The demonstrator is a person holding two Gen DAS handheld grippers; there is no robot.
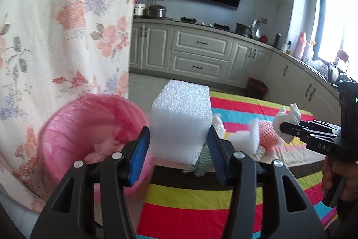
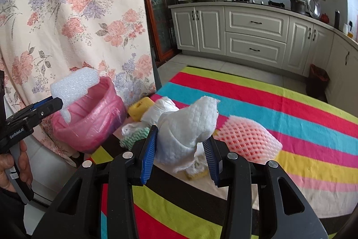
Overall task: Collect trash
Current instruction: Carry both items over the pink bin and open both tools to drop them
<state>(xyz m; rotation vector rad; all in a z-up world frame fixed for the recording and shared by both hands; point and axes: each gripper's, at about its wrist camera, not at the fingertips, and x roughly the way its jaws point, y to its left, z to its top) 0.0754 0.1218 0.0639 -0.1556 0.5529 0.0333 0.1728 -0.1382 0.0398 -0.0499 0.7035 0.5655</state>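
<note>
My left gripper point(image 1: 179, 145) is shut on a white foam block point(image 1: 181, 120), its blue pads pressed against both sides, held up just right of the pink-lined bin point(image 1: 73, 127). From the right wrist view the same foam block point(image 2: 73, 89) hangs over the pink-lined bin point(image 2: 89, 124) rim. My right gripper point(image 2: 181, 151) is shut on a crumpled white tissue point(image 2: 188, 124), lifted above the striped cloth point(image 2: 290, 109). A pink foam fruit net point(image 2: 248, 138) lies on the cloth to its right. A yellow sponge point(image 2: 141, 109) and a white wad point(image 2: 163, 106) lie near the bin.
A floral curtain point(image 1: 56, 26) hangs close behind the bin. Kitchen cabinets point(image 1: 201, 53) and a small dark floor bin point(image 1: 257, 86) stand beyond the table. A green-and-white patterned rag point(image 2: 136, 133) lies by the bin's base. A person's hand point(image 2: 13, 162) holds the left gripper's handle.
</note>
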